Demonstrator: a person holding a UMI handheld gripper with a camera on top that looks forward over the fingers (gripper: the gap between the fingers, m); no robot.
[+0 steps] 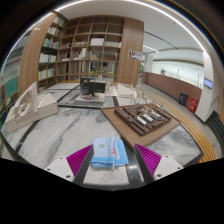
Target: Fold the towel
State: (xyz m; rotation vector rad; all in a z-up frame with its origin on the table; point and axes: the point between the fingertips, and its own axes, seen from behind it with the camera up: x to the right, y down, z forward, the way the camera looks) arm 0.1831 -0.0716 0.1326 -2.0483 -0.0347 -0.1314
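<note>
A light blue towel (109, 151), folded into a small rectangle with a little coloured print on it, lies on the grey marbled table (60, 130). It rests between my fingers and just ahead of them, with a paler white layer under its near edge. My gripper (113, 164) is open. Its magenta pads (80, 157) stand to the left and right of the towel, with a gap on each side. A dark grey strip runs along the towel's right edge.
A dark wooden tray (143, 118) holding several small items sits on the table beyond the towel to the right. A black chair (92, 88) and tall wooden bookshelves (90, 45) stand farther back. A wooden counter (175, 88) runs along the right.
</note>
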